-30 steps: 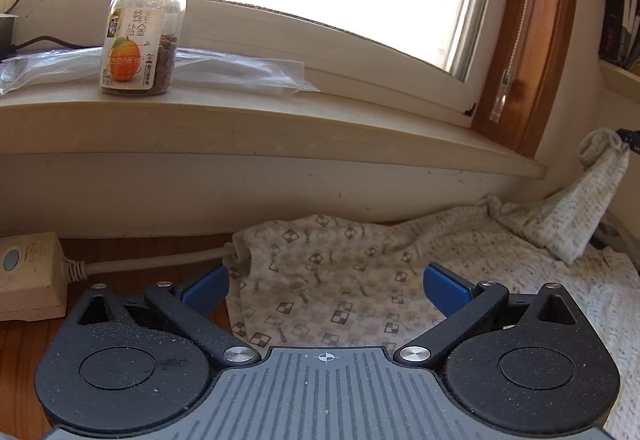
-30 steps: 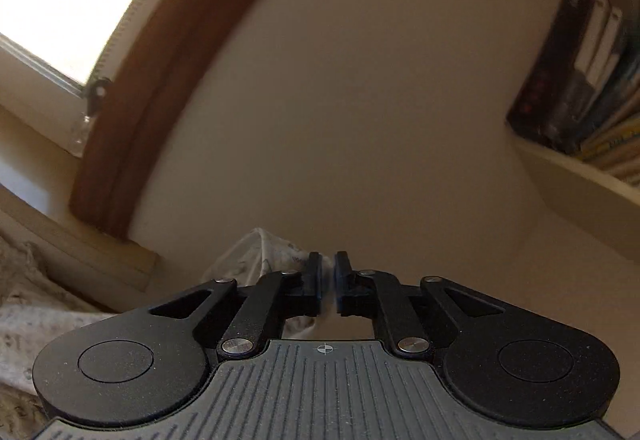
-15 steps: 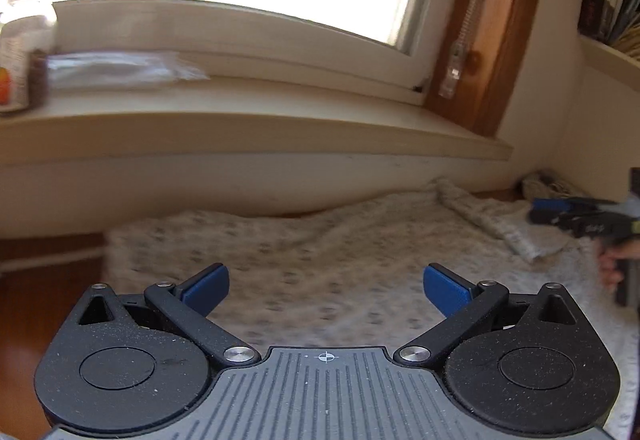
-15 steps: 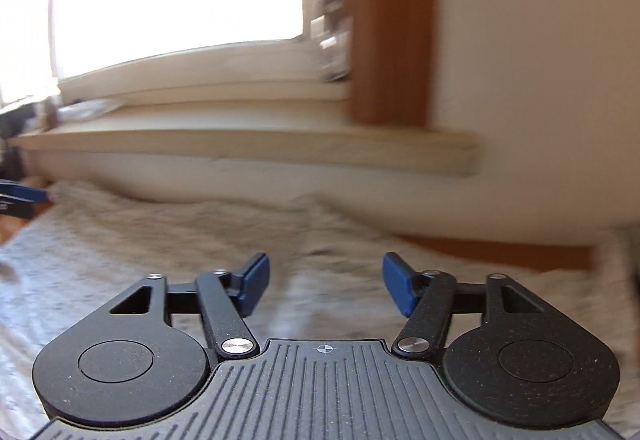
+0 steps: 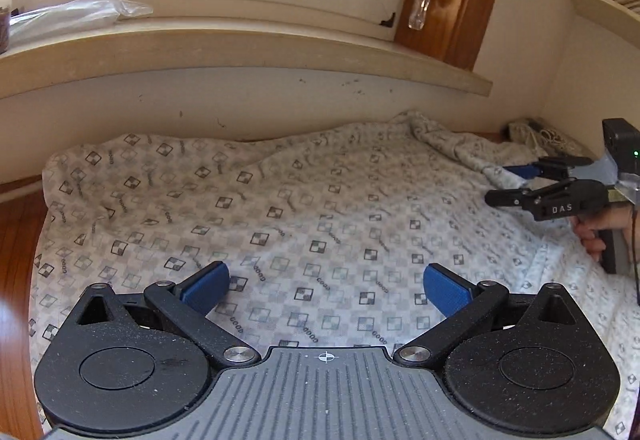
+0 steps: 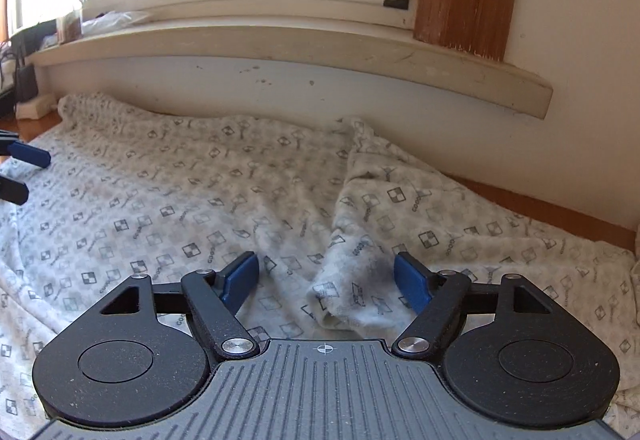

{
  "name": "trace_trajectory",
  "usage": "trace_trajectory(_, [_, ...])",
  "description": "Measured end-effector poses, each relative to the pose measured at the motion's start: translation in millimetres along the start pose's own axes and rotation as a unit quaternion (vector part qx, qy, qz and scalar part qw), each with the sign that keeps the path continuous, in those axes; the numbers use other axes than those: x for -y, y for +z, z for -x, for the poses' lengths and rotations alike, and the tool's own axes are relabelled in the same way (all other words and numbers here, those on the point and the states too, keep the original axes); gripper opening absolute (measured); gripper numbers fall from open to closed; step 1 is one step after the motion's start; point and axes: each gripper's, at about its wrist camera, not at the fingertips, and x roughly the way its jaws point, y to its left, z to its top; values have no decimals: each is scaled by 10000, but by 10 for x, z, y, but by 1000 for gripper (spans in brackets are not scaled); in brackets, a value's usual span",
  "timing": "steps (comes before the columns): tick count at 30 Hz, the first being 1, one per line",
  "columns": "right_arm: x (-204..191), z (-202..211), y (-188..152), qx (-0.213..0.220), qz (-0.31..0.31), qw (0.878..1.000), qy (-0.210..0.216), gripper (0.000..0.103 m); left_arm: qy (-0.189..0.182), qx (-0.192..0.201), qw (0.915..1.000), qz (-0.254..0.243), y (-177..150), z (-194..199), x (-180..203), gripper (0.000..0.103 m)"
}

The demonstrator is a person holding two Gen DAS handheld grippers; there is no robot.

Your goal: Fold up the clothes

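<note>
A patterned white garment point(image 5: 304, 208) lies spread over the wooden table point(image 5: 16, 224), its far edge against the wall under the window sill point(image 5: 240, 52). Bare wood shows at the table's left edge and in a strip along the far right edge. The left gripper point(image 5: 326, 286) hovers over the garment's near middle, jaws wide apart with nothing between them. The right gripper point(image 6: 326, 278) is opening its jaws; a folded-over sleeve point(image 6: 356, 260) lies between the blue pads point(image 6: 412, 280) without being pressed. A hand point(image 5: 596, 232) holds that gripper near the table's right edge
</note>
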Motion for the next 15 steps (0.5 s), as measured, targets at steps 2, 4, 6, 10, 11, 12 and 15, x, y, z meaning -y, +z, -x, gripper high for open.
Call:
trace_trajectory(2, [22, 23, -27, -18, -86, 9999, 87, 75, 11, -4, 10000, 0, -5, 20, 22, 103])
trace_trajectory(4, [33, 42, -37, -27, -134, 9998, 148, 76, -15, -2, 10000, 13, -14, 40, 29, 103])
trace_trajectory(6, [15, 49, -29, -36, -90, 9998, 157, 78, -52, 6, 10000, 45, 0, 30, 22, 103])
trace_trajectory(10, [-14, 61, -14, -26, -2, 9999, 106, 78, -159, 159, 9997, 36, 84, 102, -104, 103])
trace_trajectory(11, [-7, 60, -13, -28, -14, 9999, 115, 78, -183, 239, 9995, 47, 116, 136, -154, 103])
trace_trajectory(12, [-1, 60, -12, -30, -24, 9999, 122, 79, -202, 324, 9993, 64, 149, 174, -209, 103])
trace_trajectory(15, [-1, 56, -11, -26, -16, 9999, 110, 79, 52, 615, 9977, 280, 308, 331, -590, 103])
